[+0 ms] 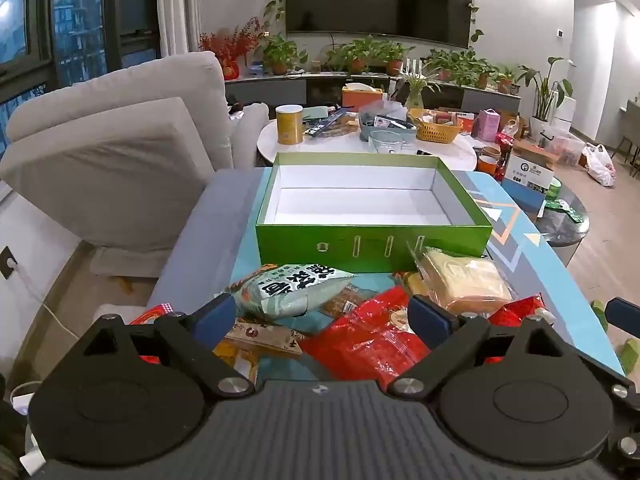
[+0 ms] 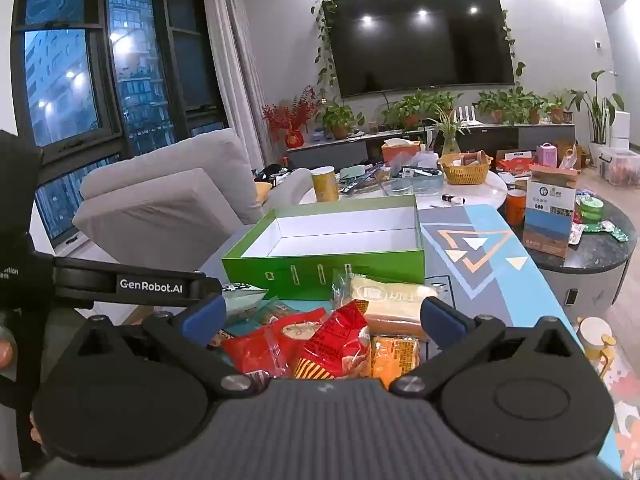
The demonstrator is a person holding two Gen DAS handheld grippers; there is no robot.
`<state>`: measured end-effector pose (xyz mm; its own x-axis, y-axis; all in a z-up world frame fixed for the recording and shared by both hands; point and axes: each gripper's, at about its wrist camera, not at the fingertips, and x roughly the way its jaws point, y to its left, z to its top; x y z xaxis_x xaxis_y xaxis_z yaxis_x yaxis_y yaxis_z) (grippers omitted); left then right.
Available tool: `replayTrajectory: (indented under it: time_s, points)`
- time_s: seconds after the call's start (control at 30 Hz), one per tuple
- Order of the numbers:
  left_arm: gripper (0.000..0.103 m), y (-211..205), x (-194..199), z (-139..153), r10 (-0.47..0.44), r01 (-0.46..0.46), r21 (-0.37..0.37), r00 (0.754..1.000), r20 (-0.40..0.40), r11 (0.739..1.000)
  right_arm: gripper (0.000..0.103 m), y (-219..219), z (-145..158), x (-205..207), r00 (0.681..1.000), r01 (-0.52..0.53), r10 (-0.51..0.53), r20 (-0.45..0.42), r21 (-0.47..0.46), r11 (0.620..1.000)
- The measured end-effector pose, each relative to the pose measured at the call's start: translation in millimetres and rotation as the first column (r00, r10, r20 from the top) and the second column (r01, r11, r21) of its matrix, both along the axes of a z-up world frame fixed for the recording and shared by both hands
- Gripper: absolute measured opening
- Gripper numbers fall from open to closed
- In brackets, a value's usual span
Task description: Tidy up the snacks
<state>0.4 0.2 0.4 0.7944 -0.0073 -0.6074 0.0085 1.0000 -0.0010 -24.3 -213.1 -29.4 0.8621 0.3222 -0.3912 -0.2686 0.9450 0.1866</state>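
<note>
Nearest the cameras, the left gripper (image 1: 322, 316) and right gripper (image 2: 324, 316) both hover with fingers wide apart, holding nothing, over a heap of snack packets on the patterned table (image 2: 500, 276). The red packet (image 1: 372, 340) and pale green packet (image 1: 296, 288) look light, crinkly and slippery, probably best pinched at a sealed edge. The clear-wrapped pale block (image 2: 392, 300) seems softer and crushable. Just beyond, the green box (image 1: 372, 240) stands open and, as far as its white interior shows, empty.
</note>
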Motion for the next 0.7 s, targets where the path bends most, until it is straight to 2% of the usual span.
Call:
replayTrajectory:
  time_s: [0.7]
  points:
    - [0.092,-9.2,1.1,-9.7,-0.019,0.02,0.043,0.999,-0.031,0.999,0.08,0.7,-3.8,7.4,0.999,0.019,-0.021,-0.042,-0.043,0.999]
